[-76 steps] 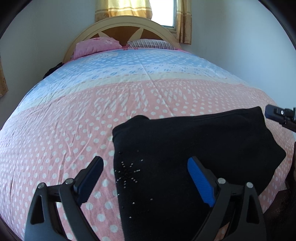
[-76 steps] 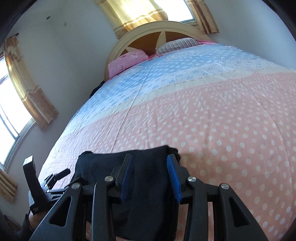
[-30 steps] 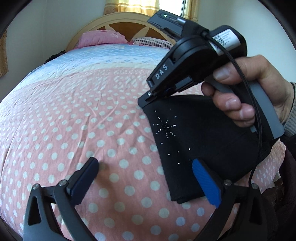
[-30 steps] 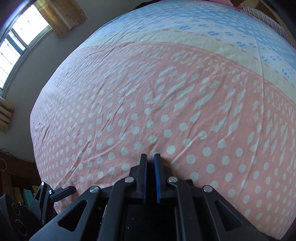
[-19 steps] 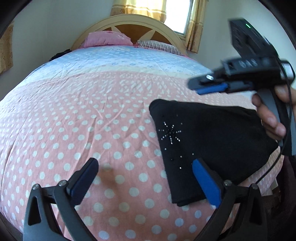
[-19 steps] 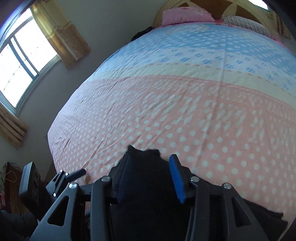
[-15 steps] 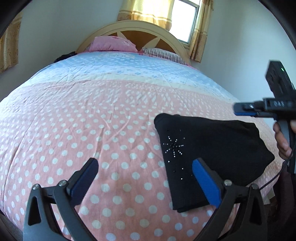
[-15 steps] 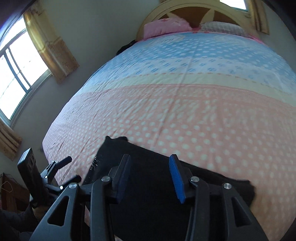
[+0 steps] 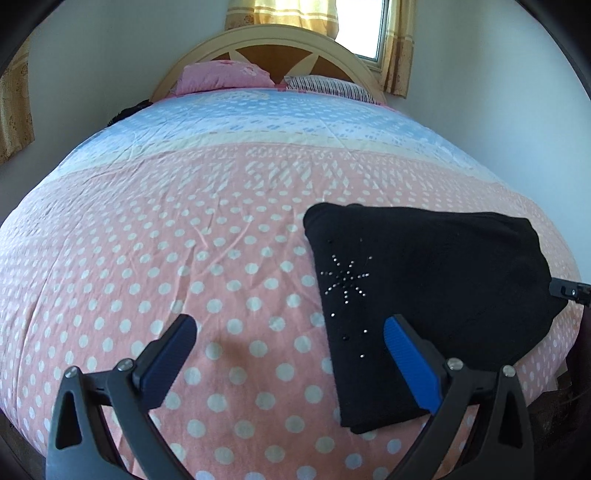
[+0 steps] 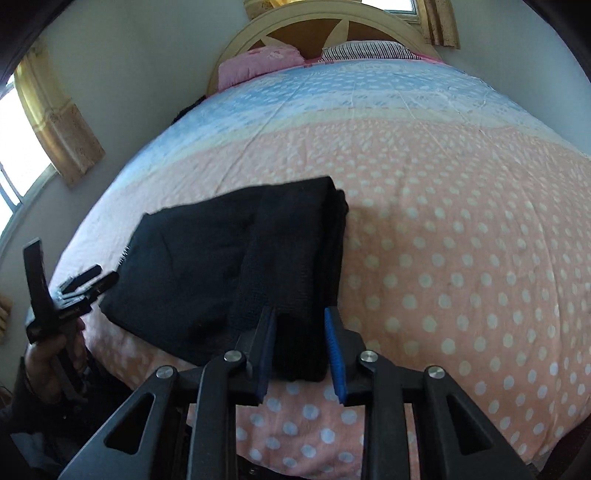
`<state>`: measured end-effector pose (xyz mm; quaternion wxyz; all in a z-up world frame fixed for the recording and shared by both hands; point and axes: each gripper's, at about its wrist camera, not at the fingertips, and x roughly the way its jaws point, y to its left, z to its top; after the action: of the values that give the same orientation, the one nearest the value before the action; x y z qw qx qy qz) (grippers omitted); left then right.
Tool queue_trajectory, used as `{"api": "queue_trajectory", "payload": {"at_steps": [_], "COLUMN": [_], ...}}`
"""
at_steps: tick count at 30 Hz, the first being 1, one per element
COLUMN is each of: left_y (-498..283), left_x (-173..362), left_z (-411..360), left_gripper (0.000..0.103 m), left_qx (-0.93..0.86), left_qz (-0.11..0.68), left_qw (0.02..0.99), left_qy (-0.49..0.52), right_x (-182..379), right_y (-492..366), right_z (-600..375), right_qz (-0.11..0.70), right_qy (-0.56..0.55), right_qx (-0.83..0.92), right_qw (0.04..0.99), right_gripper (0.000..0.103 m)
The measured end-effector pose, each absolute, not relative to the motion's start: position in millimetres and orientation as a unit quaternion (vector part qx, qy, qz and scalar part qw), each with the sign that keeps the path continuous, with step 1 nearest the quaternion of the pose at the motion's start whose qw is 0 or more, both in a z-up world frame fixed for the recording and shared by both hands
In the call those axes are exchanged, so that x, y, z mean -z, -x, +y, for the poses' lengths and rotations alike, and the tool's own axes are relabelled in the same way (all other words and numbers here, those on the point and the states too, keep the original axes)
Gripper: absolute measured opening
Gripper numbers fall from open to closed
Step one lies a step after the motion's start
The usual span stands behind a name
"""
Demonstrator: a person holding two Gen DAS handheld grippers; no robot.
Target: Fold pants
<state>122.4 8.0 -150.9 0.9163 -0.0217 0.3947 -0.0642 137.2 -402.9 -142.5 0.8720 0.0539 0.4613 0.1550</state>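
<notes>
Change vs. 0.5 s ago: right gripper now lower and nearer the bed's foot edge, its blue-padded fingers set either side of the near end of the folded black fabric pants; left gripper view about the same, pants unmoved.

- Pants: folded into a compact black bundle w/ a rhinestone star motif on top; lie flat on the bed, near its foot edge, on the pink section.
- Bed: cover in pink w/ white polka dots, cream band, then pale blue toward the head; cream arched wooden headboard; pink pillow and striped pillow side by side.
- Left gripper: fingers spread wide, holding nothing; above the cover, one finger over the pants' near corner, the other over bare cover.
- Right gripper: fingers parted, the pants' thick folded end between them; contact w/ the pads cannot be told.
- Left hand seen in right wrist view, gripping its handle beside the bed's edge.
- Yellow curtains at window behind headboard.
</notes>
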Motion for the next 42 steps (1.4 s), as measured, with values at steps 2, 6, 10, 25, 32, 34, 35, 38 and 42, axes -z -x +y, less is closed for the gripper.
{"api": "queue_trajectory", "payload": {"at_steps": [2,6,10,25,32,34,35,38,42], "left_y": [-122,-118,-125,-148,-155,-158,-160,-165,-163], "left_x": [153,146,134,143,148,150,152,153,152], "left_z": [8,4,-4,-18,-13,-9,-7,-6,-9], "left_gripper": [0.103,0.103,0.103,0.103,0.103,0.103,0.103,0.103,0.094], "left_qx": [0.063,0.068,0.074,0.097,0.115,0.124,0.130,0.142,0.158], "left_qz": [0.398,0.389,0.373,0.384,0.405,0.412,0.418,0.423,0.420], "left_qw": [0.915,0.919,0.925,0.918,0.907,0.902,0.898,0.893,0.892], "left_qy": [0.027,0.021,0.000,-0.011,0.018,0.035,0.045,0.054,0.050], "right_x": [146,145,145,143,154,155,156,157,159], "right_y": [-137,-135,-138,-163,-173,-173,-174,-174,-176], "right_z": [-409,-408,-421,-428,-428,-428,-428,-427,-432], "right_qz": [0.456,0.446,0.449,0.423,0.428,0.428,0.429,0.429,0.434], "right_qy": [-0.067,-0.048,-0.086,-0.154,-0.163,-0.165,-0.165,-0.161,-0.183], "right_qx": [-0.159,-0.161,-0.173,-0.149,-0.147,-0.148,-0.149,-0.148,-0.166], "right_qw": [0.873,0.879,0.872,0.880,0.877,0.876,0.876,0.877,0.866], "right_gripper": [0.028,0.028,0.031,0.065,0.065,0.065,0.065,0.065,0.046]}}
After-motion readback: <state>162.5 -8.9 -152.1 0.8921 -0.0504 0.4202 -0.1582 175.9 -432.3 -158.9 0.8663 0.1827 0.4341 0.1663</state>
